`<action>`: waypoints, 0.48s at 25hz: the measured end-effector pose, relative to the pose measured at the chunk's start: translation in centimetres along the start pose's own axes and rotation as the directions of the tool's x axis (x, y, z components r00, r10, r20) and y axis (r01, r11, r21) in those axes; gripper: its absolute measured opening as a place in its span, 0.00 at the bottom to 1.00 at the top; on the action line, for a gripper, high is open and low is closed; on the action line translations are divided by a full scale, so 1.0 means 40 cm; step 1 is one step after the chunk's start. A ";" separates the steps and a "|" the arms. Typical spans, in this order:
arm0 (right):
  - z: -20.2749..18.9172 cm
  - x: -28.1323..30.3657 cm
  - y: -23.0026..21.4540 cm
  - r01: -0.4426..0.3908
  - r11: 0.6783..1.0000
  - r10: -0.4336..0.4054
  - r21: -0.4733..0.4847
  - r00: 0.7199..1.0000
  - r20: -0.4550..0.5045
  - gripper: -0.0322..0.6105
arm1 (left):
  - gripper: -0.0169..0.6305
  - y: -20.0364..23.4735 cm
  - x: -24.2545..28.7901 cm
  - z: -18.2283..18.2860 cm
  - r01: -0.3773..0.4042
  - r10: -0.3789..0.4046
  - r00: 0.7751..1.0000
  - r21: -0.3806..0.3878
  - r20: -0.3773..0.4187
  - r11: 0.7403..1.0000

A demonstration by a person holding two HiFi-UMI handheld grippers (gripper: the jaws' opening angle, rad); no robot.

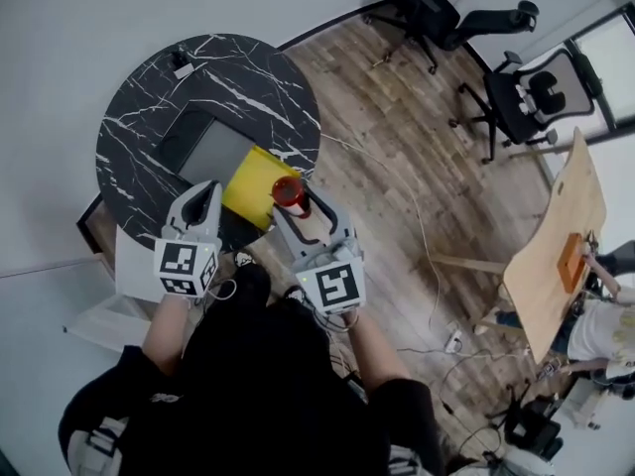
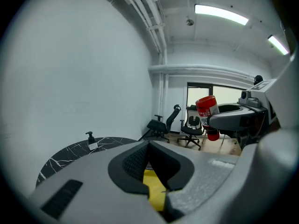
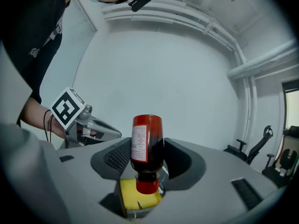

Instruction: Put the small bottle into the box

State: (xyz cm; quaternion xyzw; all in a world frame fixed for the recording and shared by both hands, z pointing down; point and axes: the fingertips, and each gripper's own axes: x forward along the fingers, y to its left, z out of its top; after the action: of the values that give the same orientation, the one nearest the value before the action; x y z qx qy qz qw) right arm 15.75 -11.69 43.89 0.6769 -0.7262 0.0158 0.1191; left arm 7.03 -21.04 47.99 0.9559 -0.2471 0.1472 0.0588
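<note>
A: Head view first. Where's the small bottle (image 1: 289, 194)?

B: In the right gripper (image 1: 295, 212), over the near right edge of the yellow box (image 1: 250, 178). The box sits at the near rim of the round table (image 1: 248, 77), black marble look w/ white veins. The left gripper (image 1: 205, 199) is just beside the box's left side, not touching the bottle.

A: So the right hand is the one that counts. Left gripper view?

B: Left pads (image 2: 135, 162) are dark, mesh-textured and meet at the tips, w/ nothing between. A yellow bit of the box shows under them. The bottle (image 2: 207, 108) is up and to the right, apart from these jaws, a bit tilted. There's a pump bottle (image 2: 89, 140) far across the table and office chairs (image 2: 163, 125) beyond.

A: Right gripper view?

B: Jaws are spread wide and pressed on the bottle's (image 3: 146, 146) dark glossy body. It's a smooth cylinder, white label (image 3: 139, 144) w/ a red band above. Its long axis is approx. upright and crosses the jaw line, w/ the red cap (image 3: 147, 186) pointing down.

A: And the box from there?

B: Right below the cap and slightly beyond the tips. It looks like matte yellow card w/ a scuffed edge. Can't tell if the top is open. I reckon the move is straight down, cap first, provided the opening is under it.
</note>
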 end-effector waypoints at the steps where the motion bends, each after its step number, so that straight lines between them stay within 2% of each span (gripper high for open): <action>1: -0.007 0.020 0.003 -0.010 1.000 0.010 -0.006 1.000 -0.021 0.37 | 0.02 0.015 0.009 -0.013 0.007 -0.007 1.000 0.004 -0.016 1.000; 4: -0.029 0.077 0.014 -0.042 0.997 0.038 -0.061 0.996 -0.080 0.37 | 0.02 0.073 0.031 -0.068 0.019 -0.017 0.997 0.020 -0.081 1.000; 6: -0.046 0.108 0.023 -0.067 0.991 0.053 -0.112 0.992 -0.118 0.37 | 0.02 0.110 0.043 -0.099 0.033 -0.032 0.993 0.005 -0.112 0.999; 12: -0.107 0.183 0.069 -0.154 0.963 0.097 -0.222 0.964 -0.249 0.37 | 0.03 0.168 0.054 -0.163 0.059 -0.063 0.986 -0.032 -0.152 0.998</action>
State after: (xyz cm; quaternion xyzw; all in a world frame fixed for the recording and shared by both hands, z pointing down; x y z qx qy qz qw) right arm 13.29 -17.83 49.85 0.6031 -0.7452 0.0158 0.2840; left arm 3.90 -26.65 55.11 0.9481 -0.2145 0.2146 0.0949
